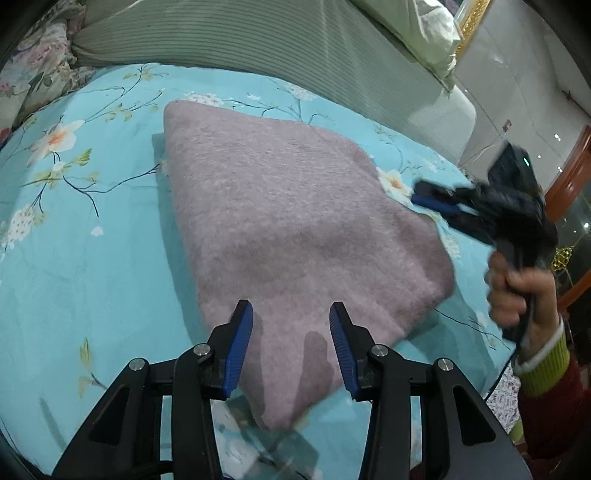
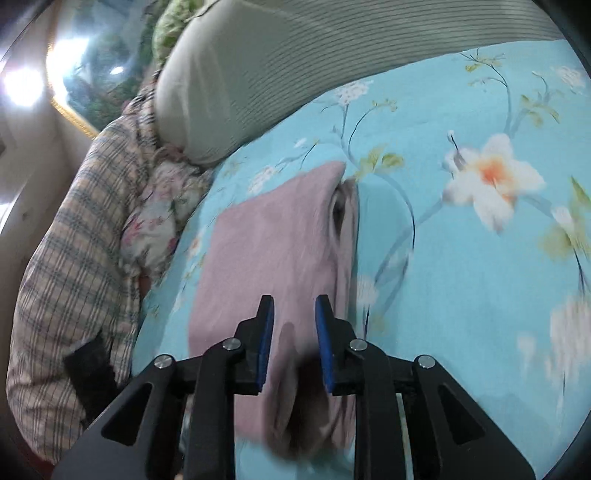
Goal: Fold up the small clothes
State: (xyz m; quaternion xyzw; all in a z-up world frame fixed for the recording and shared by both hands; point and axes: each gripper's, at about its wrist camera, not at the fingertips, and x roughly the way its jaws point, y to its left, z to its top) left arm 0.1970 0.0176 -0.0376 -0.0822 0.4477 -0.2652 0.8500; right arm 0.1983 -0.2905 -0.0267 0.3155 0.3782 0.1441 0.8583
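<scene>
Lying folded on the bed's turquoise floral sheet, the mauve knitted garment already looks like a compact, layered bundle; the right wrist view shows stacked layers along its edge. Judging by that, most of the folding seems done, with perhaps one last fold or some smoothing left. The left claw hovers released above the garment's near corner, jaws apart and gripping nothing. The right claw is at the garment's opposite side, jaws parted over the fabric; blur makes contact unclear. Beyond the garment sits a ribbed grey-green cushion.
</scene>
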